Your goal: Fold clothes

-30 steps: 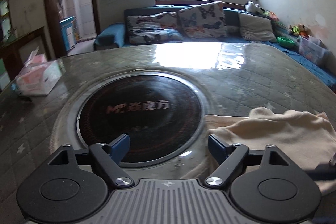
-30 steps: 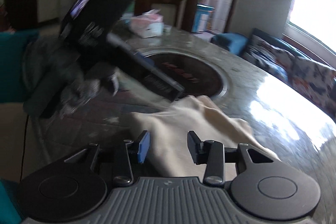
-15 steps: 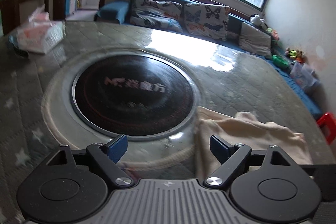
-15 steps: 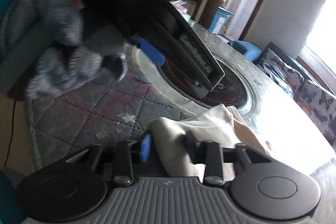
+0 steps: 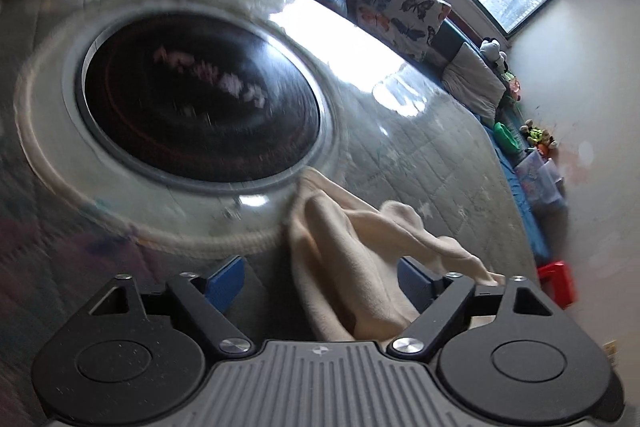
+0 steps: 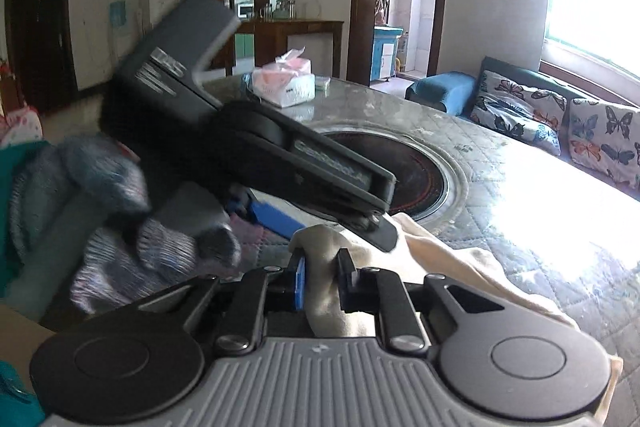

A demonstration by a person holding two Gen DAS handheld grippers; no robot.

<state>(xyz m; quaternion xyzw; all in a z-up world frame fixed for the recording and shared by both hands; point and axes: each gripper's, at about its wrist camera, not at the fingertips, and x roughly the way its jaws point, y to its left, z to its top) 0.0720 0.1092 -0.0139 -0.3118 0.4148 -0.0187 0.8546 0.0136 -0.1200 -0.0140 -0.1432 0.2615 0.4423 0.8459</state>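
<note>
My right gripper (image 6: 322,283) clamped on bunched fold of cream cloth (image 6: 452,263). My left gripper (image 5: 320,281) jaws wide apart, cloth (image 5: 344,259) lying between them, not gripped. Cloth on quilted table (image 5: 432,163), touching rim of dark round hob (image 5: 200,99). Tissue pack (image 6: 286,83) at far edge.
</note>
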